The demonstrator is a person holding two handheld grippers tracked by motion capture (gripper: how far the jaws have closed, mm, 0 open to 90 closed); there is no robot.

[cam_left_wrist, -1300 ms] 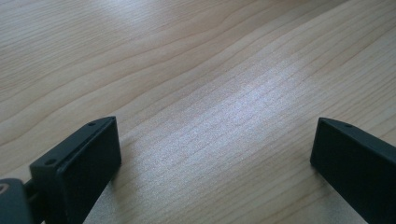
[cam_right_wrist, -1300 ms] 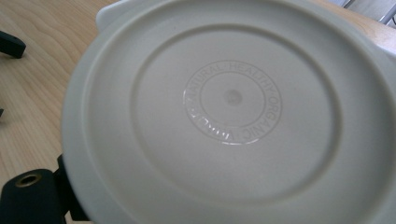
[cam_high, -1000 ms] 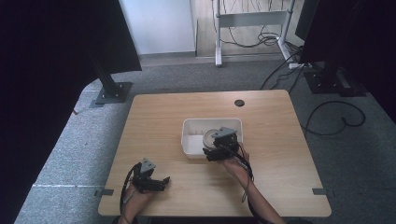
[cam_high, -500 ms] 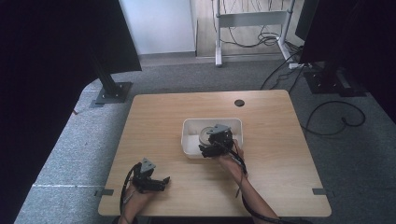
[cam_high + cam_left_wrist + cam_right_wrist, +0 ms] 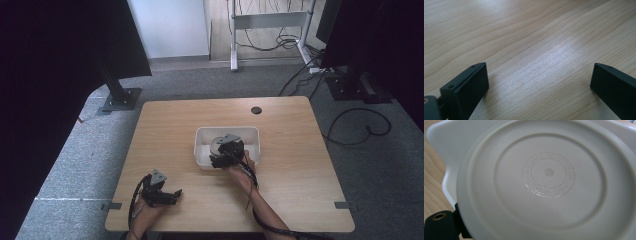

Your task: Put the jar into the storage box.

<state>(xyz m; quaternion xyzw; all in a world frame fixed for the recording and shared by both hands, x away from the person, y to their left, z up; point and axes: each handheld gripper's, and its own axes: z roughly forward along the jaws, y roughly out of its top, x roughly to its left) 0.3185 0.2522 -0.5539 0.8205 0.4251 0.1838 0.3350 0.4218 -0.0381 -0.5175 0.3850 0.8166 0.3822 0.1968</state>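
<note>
On the pale wood-grain desk, smooth with a matte sheen, a white rectangular plastic tub with rounded corners sits near the middle. Inside it lies a round off-white plastic lid or disc, moulded with concentric ridges and a raised ring of small lettering at its centre. The right hand-held gripper reaches into the tub's near side, very close to the disc; whether its jaws are parted or closed on the disc cannot be told. The left hand-held gripper rests near the desk's front left corner, jaws spread wide with bare wood between them. The disc is probably light, fairly stiff and slick, so the thin outer rim looks the best place to pinch, with a firm hold against slipping
</note>
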